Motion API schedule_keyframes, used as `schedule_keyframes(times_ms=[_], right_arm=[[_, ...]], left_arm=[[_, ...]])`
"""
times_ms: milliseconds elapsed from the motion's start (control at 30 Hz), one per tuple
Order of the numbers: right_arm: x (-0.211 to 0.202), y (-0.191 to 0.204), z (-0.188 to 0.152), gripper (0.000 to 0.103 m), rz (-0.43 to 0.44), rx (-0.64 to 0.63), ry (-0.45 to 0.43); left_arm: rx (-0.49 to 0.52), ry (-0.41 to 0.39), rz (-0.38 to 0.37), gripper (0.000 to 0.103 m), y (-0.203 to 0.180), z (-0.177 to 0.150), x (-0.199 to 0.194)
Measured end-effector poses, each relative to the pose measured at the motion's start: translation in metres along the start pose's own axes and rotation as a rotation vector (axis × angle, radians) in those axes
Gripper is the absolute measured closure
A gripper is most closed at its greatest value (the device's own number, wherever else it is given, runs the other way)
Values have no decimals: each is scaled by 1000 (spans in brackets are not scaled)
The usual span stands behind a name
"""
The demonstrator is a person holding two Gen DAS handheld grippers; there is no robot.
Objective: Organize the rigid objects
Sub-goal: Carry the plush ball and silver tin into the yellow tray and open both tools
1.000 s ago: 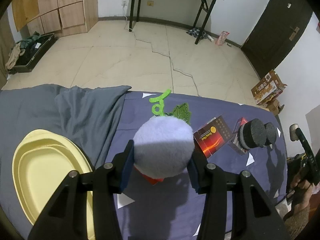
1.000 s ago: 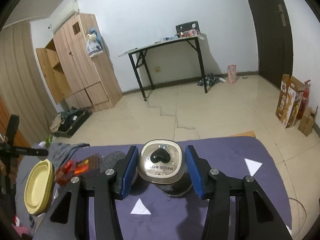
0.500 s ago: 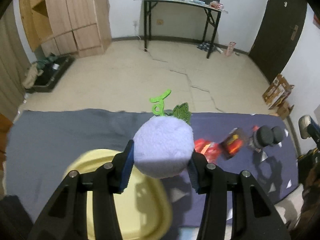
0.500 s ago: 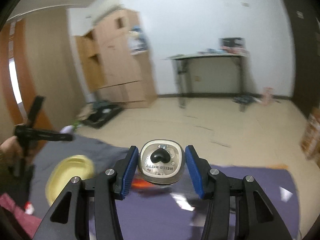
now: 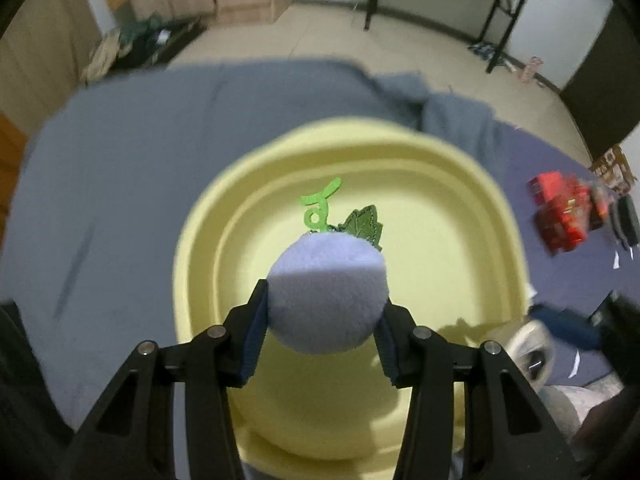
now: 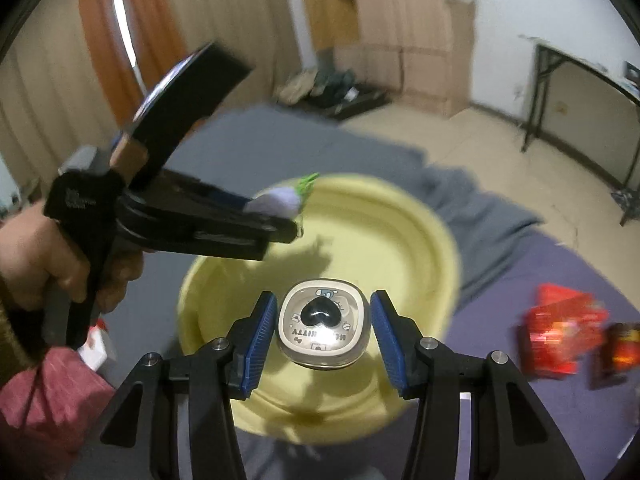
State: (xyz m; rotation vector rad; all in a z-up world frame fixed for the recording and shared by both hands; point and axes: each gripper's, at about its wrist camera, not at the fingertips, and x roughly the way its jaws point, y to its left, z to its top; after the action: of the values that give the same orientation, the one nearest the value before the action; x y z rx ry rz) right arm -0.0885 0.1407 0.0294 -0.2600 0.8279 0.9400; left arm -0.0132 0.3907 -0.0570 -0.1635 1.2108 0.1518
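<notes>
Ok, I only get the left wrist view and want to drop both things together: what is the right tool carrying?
Observer: A small jar with a cream lid, gripped in the right tool.
Operator: Is it over the basin?
Observer: Yes, it hangs above the near side of the yellow basin.
Operator: And my ball, seen from the side?
Observer: The left tool holds the plush ball clear above the basin; its shadow falls inside.

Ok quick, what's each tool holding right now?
Left tool: closed on the fluffy purple ball, above the yellow tray.
Right tool: closed on the little clear case, above the same tray.
</notes>
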Motion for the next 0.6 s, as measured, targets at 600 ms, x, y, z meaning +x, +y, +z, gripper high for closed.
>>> schedule_keyframes(times_ms=[600], right_arm=[[111,35,-11,34,-50,-120,115]], left_arm=[[-75,-18,-55,37,18,11,31]])
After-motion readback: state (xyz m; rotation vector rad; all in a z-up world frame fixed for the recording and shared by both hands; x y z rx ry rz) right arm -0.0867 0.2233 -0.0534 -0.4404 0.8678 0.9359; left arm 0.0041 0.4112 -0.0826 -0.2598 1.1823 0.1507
